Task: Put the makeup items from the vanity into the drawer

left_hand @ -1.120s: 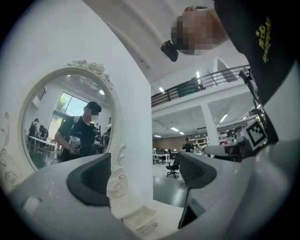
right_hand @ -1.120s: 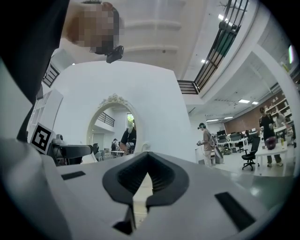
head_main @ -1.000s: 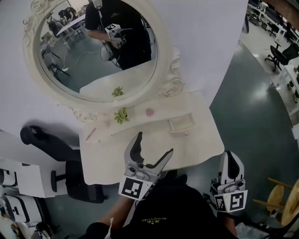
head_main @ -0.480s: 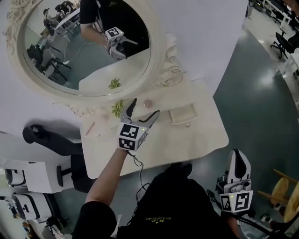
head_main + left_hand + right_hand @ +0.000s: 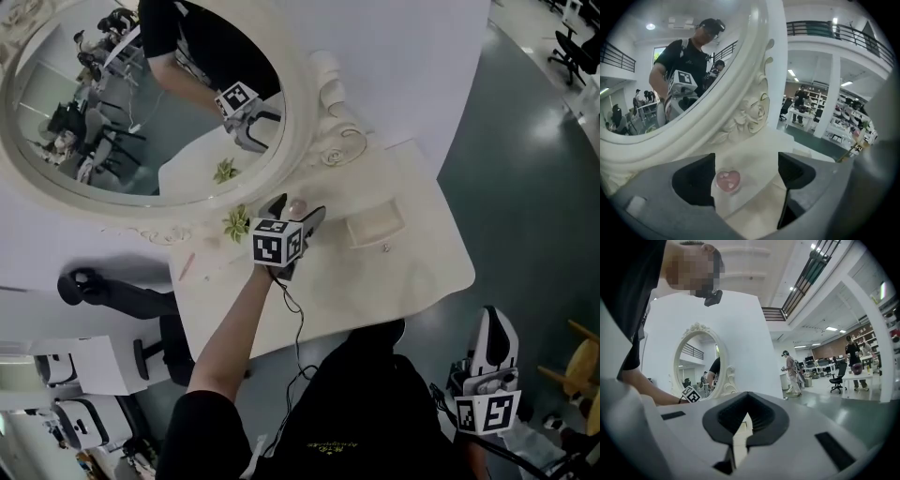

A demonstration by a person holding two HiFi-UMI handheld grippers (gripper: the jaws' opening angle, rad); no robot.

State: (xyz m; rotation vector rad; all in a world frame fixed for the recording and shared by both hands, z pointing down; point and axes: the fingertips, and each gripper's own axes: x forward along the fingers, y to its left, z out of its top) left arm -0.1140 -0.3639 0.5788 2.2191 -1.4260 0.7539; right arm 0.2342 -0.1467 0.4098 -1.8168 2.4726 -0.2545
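Pink heart-shaped compact (image 5: 728, 180) lying flat on the cream desk (image 5: 412, 281), low centre in the left gripper view, slim pink stick (image 5: 185, 267) flat toward the head view's left, shallow drawer (image 5: 375, 228) open right of centre.

Between the black pads (image 5: 693, 180) of the left hand-held gripper (image 5: 746, 174) lies a pale pink heart-shaped item (image 5: 728, 180) with lighter spots. Its cube (image 5: 275, 242) bears black-and-white square markers. The counter (image 5: 412, 272) beneath is cream, and the mirror frame (image 5: 750, 112) ahead is ivory, carved with roses.

Cream tabletop (image 5: 417, 281), oval mirror (image 5: 122, 141) along back edge, plant (image 5: 236, 223) and pink heart (image 5: 728, 180) before it, pink stick (image 5: 185, 265) near left edge, open drawer (image 5: 375, 226) toward right.
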